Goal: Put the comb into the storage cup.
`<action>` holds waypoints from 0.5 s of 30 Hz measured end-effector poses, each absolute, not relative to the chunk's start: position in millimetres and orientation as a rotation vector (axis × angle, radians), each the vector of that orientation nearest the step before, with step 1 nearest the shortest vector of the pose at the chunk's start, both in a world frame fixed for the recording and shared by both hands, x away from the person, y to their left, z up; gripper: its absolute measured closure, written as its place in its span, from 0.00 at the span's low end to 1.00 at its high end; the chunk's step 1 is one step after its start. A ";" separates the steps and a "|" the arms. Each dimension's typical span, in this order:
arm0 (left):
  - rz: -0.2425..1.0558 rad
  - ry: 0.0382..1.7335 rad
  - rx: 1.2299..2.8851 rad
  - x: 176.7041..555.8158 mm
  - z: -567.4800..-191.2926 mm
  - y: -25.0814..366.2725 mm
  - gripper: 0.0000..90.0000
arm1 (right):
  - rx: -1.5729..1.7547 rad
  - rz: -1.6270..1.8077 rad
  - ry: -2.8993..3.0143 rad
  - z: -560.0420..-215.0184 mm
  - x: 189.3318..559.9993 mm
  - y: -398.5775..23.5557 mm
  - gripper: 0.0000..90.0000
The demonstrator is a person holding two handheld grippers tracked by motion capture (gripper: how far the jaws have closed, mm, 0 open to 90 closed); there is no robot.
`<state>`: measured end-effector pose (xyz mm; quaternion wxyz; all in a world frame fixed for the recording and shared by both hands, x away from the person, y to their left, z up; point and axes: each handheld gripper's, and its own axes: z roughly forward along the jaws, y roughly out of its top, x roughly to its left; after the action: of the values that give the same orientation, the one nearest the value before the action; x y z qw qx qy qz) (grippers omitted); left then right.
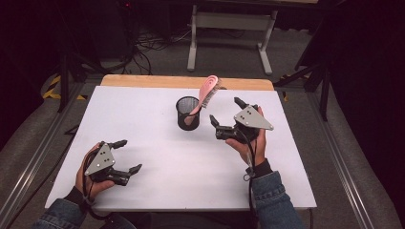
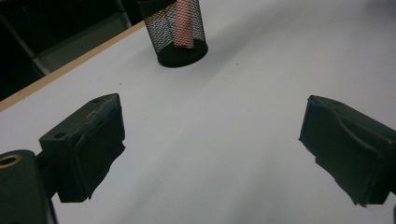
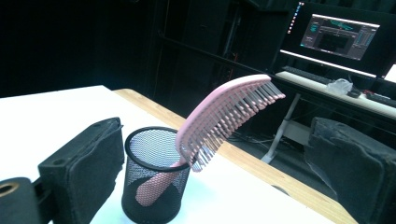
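Note:
A black mesh cup stands upright near the middle back of the white table. A pink hairbrush stands handle-down in it, its bristled head leaning out to the right over the rim. My right gripper is open just right of the cup, apart from it and the brush. In the right gripper view the brush and cup sit between the spread jaws. My left gripper rests open at the front left, holding nothing. In the left gripper view the cup is far ahead.
A wooden strip runs along the table's back edge. Beyond it stand a white desk frame and floor cables. A lit monitor sits on a desk in the dark background.

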<state>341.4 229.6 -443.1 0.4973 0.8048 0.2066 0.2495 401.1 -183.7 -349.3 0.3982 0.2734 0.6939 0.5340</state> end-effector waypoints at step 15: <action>0.608 0.494 1.949 341.7 -443.0 229.1 0.08 | 0.697 1.336 1.782 -353.2 394.9 -181.5 0.06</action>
<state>341.7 229.1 -443.0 0.4974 0.8050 0.2039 0.2509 394.9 -181.5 -353.2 0.3929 0.2745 0.7021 0.5265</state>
